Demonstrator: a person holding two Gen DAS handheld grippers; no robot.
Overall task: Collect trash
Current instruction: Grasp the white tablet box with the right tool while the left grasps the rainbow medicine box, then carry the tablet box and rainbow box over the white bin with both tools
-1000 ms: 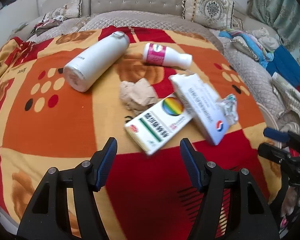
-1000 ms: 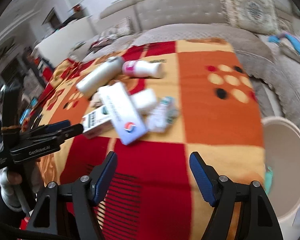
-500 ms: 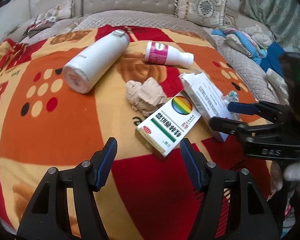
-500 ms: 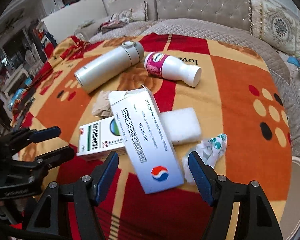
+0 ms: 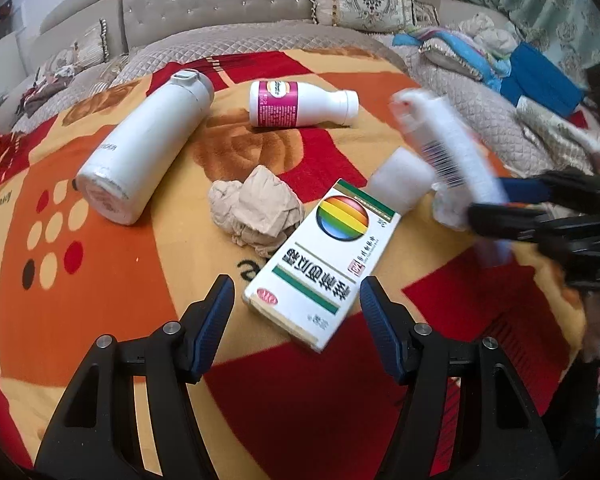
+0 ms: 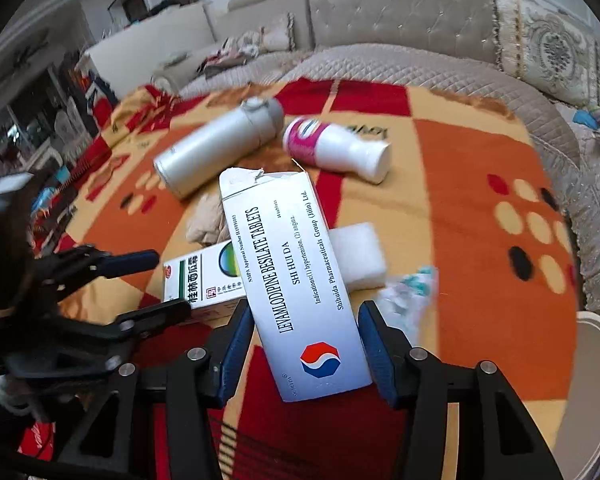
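On the red and orange blanket [image 5: 100,280] lies scattered litter. My right gripper [image 6: 302,340] has its jaws closing on a long white-and-blue tablet box [image 6: 292,272], both pads against its sides; the left wrist view shows that box [image 5: 448,148] blurred and tilted up off the blanket. My left gripper [image 5: 296,312] hangs open just above a white medicine box with a rainbow ball [image 5: 324,260], without touching it. Beside that box lie crumpled brown paper [image 5: 256,208], a white foam block [image 5: 400,180] and a teal-and-white wrapper [image 6: 408,292].
A white flask [image 5: 144,148] and a pink-labelled white bottle [image 5: 296,104] lie further back. A pale bin's rim [image 6: 596,360] shows past the blanket's right edge. Sofa cushions and piled clothes [image 5: 500,52] ring the blanket.
My right gripper has moved in and closed around the tablet box, tilting it up off the rainbow box. The left gripper has come closer to the rainbow box and rolled slightly.
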